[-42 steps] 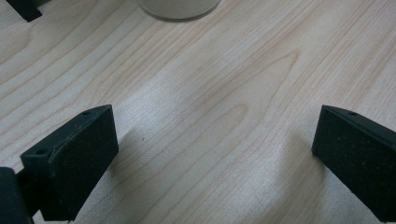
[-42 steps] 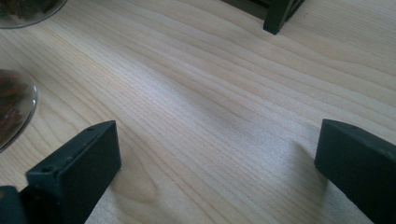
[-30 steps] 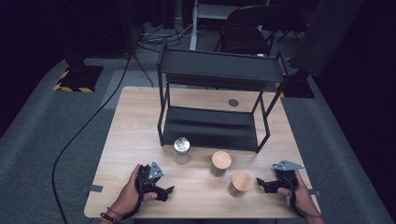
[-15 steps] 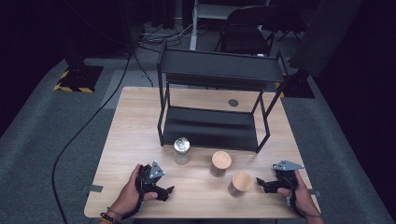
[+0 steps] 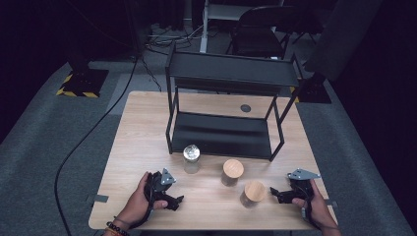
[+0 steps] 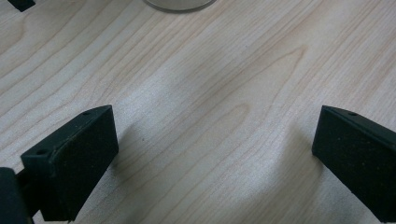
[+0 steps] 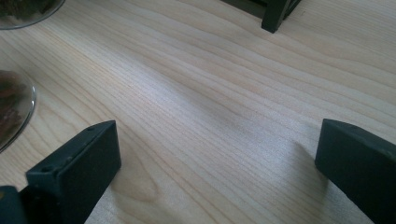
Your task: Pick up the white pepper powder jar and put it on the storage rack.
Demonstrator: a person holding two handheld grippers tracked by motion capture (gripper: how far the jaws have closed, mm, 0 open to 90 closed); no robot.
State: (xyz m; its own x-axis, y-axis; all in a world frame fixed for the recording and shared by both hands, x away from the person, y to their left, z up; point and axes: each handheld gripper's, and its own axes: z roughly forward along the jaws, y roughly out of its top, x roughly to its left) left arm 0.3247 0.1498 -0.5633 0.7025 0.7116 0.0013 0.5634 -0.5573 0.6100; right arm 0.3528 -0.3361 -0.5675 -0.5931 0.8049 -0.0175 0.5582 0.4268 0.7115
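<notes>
Three glass jars stand on the wooden table (image 5: 142, 128) in front of a black two-tier shelf (image 5: 231, 98): one with a silver lid (image 5: 191, 158) and two with wooden lids (image 5: 232, 171) (image 5: 254, 193). My left gripper (image 5: 177, 201) rests low over the table near the front edge, left of the jars, open with bare wood between its jaws (image 6: 210, 154). My right gripper (image 5: 273, 194) sits just right of the nearest wooden-lid jar, open and empty (image 7: 215, 158). Jar bases (image 7: 14, 116) show at that view's left edge.
A shelf leg (image 7: 275, 16) stands ahead of the right gripper. A small dark disc (image 5: 245, 108) lies on the table behind the shelf. A black cable (image 5: 93, 137) runs over the grey floor at left. A chair (image 5: 260, 29) stands beyond the table.
</notes>
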